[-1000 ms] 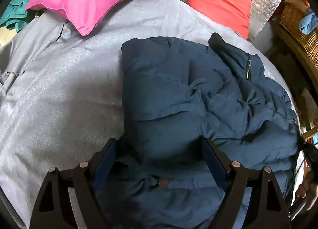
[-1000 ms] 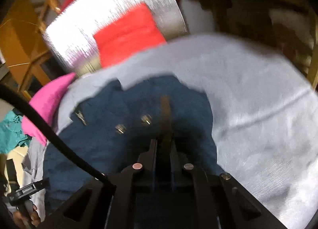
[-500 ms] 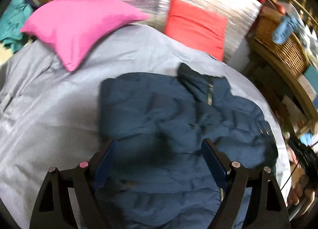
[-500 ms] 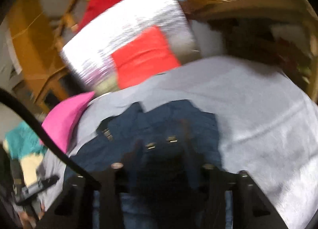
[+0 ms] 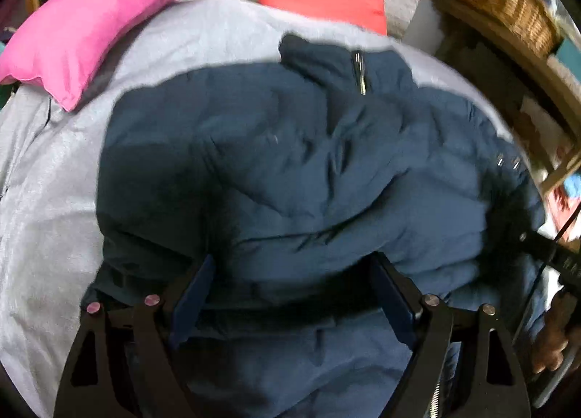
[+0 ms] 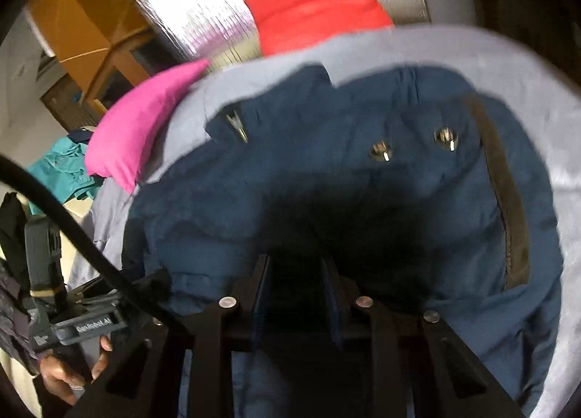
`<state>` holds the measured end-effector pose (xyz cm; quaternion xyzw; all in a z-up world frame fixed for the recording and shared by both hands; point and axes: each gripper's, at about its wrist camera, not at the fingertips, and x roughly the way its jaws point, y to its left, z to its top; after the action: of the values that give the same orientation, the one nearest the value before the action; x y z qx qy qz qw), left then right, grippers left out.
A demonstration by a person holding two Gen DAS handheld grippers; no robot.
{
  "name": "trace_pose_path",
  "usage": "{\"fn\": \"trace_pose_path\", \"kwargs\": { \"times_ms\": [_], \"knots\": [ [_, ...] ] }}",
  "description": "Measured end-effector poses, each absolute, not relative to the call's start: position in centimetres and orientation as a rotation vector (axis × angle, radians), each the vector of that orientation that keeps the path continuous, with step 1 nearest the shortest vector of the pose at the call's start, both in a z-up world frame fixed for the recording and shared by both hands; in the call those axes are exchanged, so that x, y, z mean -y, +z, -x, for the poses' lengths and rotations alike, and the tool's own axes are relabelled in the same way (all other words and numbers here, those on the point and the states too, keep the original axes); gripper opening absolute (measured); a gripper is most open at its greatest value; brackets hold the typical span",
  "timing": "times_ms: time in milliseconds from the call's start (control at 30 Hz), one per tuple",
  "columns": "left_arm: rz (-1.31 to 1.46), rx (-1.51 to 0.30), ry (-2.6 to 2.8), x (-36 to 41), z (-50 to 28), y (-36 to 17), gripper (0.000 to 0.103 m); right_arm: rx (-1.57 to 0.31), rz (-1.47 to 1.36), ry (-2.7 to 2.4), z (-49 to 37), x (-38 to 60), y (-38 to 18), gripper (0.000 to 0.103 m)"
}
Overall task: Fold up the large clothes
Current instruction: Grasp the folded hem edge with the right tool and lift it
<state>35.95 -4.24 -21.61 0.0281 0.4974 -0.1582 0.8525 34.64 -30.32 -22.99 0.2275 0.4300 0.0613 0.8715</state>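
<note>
Two claws low over near hem of navy padded puffer jacket [image 5: 290,171], both close. Left gripper [image 5: 290,294]: fingers spread wide, straddling puffed fabric, nothing clamped. Right gripper [image 6: 296,294]: fingers partly apart, dark fold between them; grip on cloth cannot be told. Jacket lies ahead of both, long axis running away toward collar zip [image 5: 359,73]; snap studs [image 6: 379,151] on right edge. Jacket on grey bedspread [image 5: 43,200]; pink cushion [image 5: 90,26], red cushion [image 6: 316,15] beyond. Likely next: carry hem forward toward collar.

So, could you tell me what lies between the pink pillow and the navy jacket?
Only bare grey bedcover separates the pink pillow from the navy jacket; the left wrist view shows it.
</note>
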Motion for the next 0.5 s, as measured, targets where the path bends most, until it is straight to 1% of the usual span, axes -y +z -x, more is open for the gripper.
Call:
{"fn": "trace_pose_path", "kwargs": {
  "times_ms": [100,167,200,267,367,433,500],
  "knots": [
    [-0.141,-1.039,-0.327,5.0,-35.5,-22.1,0.088,-0.921,-0.491,0.133,-34.5,30.5,-23.5,0.028],
    [-0.12,-1.043,-0.333,4.6,-35.3,-21.8,0.088,-0.926,-0.496,0.138,-34.1,30.6,-23.2,0.028],
    [-0.105,-1.046,-0.34,4.3,-35.2,-21.6,0.088,-0.931,-0.514,0.144,-34.0,31.0,-23.1,0.03],
    [-0.066,-1.049,-0.353,3.5,-34.8,-20.9,0.088,-0.939,-0.576,0.162,-33.6,31.8,-22.6,0.03],
    [0.041,-1.042,-0.41,1.9,-33.7,-19.5,0.088,-0.916,-0.699,0.205,-32.5,33.2,-21.9,0.038],
    [0.14,-1.058,-0.455,0.8,-32.8,-19.0,0.088,-0.904,-0.785,0.244,-31.7,33.7,-21.7,0.056],
    [0.245,-1.087,-0.492,-0.1,-32.0,-19.0,0.088,-0.898,-0.883,0.294,-31.0,33.9,-22.1,0.058]
  ]
}}
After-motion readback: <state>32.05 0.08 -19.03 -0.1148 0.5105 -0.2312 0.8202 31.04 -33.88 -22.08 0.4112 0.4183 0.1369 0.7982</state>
